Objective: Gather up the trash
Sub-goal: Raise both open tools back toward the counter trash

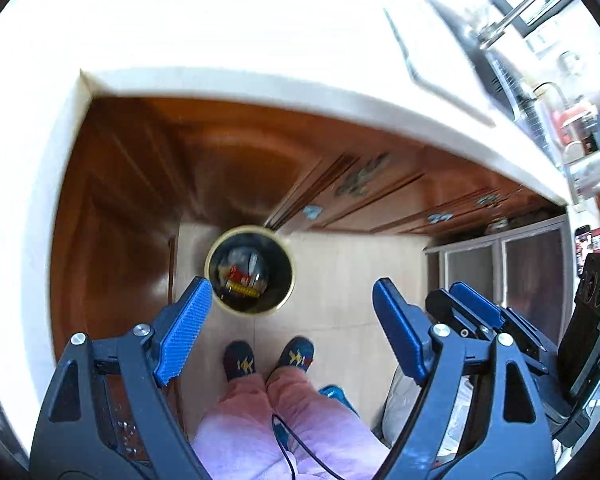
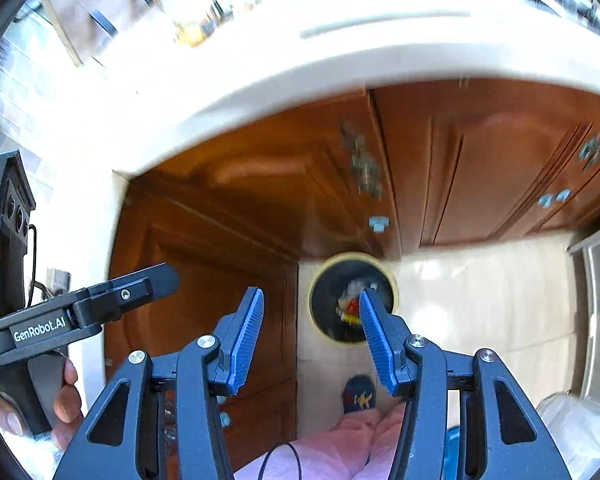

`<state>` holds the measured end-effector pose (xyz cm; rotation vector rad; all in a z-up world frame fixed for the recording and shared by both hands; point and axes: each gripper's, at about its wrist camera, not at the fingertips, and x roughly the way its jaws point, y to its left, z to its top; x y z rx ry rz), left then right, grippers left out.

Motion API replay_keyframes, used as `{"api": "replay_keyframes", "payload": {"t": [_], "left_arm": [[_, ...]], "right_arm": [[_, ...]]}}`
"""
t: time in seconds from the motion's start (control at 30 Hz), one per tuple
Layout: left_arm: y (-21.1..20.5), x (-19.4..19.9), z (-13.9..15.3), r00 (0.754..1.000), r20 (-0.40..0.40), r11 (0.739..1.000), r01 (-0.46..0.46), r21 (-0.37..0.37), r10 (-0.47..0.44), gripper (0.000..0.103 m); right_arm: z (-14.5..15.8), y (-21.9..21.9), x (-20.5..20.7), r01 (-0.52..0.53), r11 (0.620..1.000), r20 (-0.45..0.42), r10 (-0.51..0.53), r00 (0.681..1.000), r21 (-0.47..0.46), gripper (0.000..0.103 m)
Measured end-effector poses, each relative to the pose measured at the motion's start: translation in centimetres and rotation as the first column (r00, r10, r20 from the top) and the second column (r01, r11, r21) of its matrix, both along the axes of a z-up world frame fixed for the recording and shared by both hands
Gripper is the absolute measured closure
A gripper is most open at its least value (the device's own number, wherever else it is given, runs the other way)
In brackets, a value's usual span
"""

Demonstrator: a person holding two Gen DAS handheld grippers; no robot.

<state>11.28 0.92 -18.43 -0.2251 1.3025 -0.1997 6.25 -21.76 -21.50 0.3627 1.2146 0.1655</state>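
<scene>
A pale surface (image 1: 260, 40) spreads across the far half of both views, its edge curving above brown wooden cabinet doors (image 2: 480, 168). Below, on the tiled floor (image 1: 340, 280), stands a round bin (image 1: 250, 270) with a yellowish rim — trash lies inside it, red and yellow scraps among them. The left tool (image 1: 290, 330) hangs wide open with nothing between its blue pads; the right tool (image 2: 310, 340) is partly open — also empty. The person's patterned slippers (image 1: 268, 358) stand just near of the bin.
</scene>
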Motion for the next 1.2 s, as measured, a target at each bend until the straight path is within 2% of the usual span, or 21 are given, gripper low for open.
{"api": "replay_keyframes", "payload": {"t": [0.27,0.37,0.43,0.53,0.63,0.7,0.77,0.9,1.07,1.2], "left_arm": [[0.8,2.8,7.9,0.993,0.119,0.998,0.03,-0.06,-0.023,0.023],[1.0,4.5,10.2,0.984,0.172,0.998,0.042,-0.049,-0.033,0.023],[1.3,5.8,11.3,0.98,0.199,0.998,0.04,-0.049,-0.029,0.023],[1.3,7.8,13.1,0.973,0.232,0.998,0.028,-0.057,-0.014,0.023],[1.6,10.6,13.8,0.967,0.254,0.999,0.005,-0.043,0.006,0.022],[1.9,12.7,13.9,0.967,0.253,0.999,-0.02,-0.034,0.027,0.022],[1.6,15.3,12.8,0.967,0.248,0.998,-0.049,-0.026,0.054,0.022],[2.1,20.8,11.2,0.969,0.222,0.993,-0.117,0.013,0.111,0.023],[2.9,27.6,8.5,0.972,0.154,0.981,-0.188,0.051,0.179,0.023],[3.6,32.1,6.9,0.962,0.117,0.966,-0.255,0.05,0.247,0.022]], "right_arm": [[9.5,0.0,1.2,0.011,0.998,0.168,-0.001,0.986,-0.059,0.052],[12.6,0.5,2.2,0.015,0.995,0.232,0.008,0.973,-0.098,0.052],[14.4,0.8,2.9,0.02,0.994,0.265,0.01,0.964,-0.11,0.051],[16.9,0.6,4.6,0.021,0.993,0.303,0.016,0.953,-0.117,0.045],[18.7,0.2,7.3,0.007,0.992,0.333,0.036,0.942,-0.127,0.044],[19.0,0.0,9.6,-0.002,0.992,0.343,0.046,0.938,-0.127,0.044],[19.2,-0.7,12.9,-0.019,0.993,0.349,0.061,0.935,-0.12,0.044],[17.9,-2.0,20.4,-0.071,0.992,0.347,0.105,0.932,-0.107,0.044],[15.6,-3.2,31.0,-0.157,0.985,0.281,0.173,0.944,-0.077,0.042],[13.1,-2.8,38.5,-0.222,0.971,0.231,0.237,0.943,-0.091,0.039]]}}
